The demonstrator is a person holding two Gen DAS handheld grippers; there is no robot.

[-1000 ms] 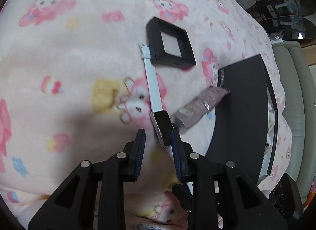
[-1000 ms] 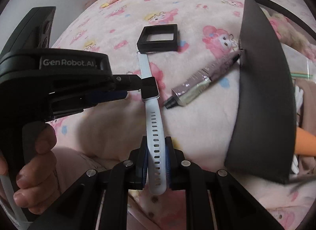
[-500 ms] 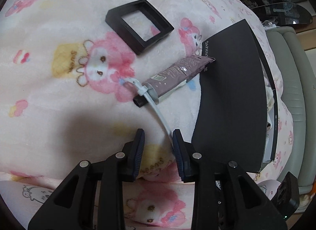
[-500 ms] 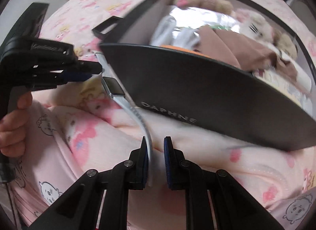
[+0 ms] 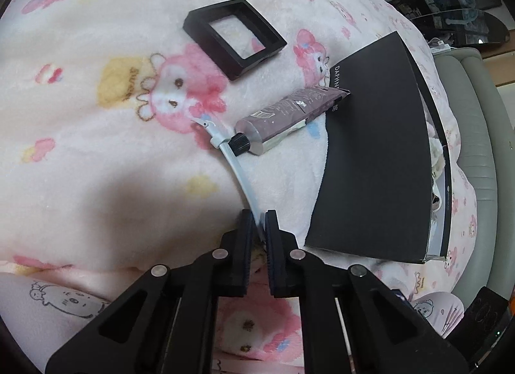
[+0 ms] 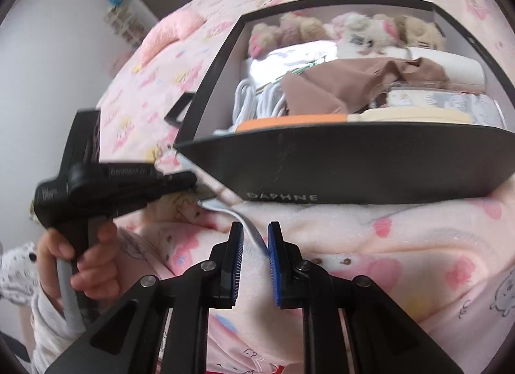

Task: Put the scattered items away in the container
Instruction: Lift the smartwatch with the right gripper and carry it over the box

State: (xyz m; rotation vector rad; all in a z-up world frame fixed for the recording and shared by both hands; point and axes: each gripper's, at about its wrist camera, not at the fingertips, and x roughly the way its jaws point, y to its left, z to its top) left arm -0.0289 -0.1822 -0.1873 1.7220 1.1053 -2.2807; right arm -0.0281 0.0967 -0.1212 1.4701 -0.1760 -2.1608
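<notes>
My left gripper (image 5: 258,223) is shut on the white strap of a smartwatch (image 5: 239,177); the strap arcs away toward a purple tube (image 5: 289,118) lying against the black box (image 5: 376,155). A black square frame (image 5: 235,36) lies further off on the pink blanket. In the right wrist view my right gripper (image 6: 254,239) stands slightly open around the strap's other end (image 6: 254,229), with a gap on both sides. The left gripper (image 6: 173,181) shows there at the left, close to the box's corner. The black box (image 6: 338,165) is full of plush toys, cloth and cables.
A pink cartoon-print blanket (image 5: 96,132) covers the bed. A grey sofa edge (image 5: 476,149) runs at the right. A pink cushion (image 6: 167,33) lies far back. The person's hand (image 6: 87,264) holds the left gripper's handle.
The left gripper has closed on the watch strap and lifted it. The right gripper's fingers have parted from the strap and it has swung to face the box's opening.
</notes>
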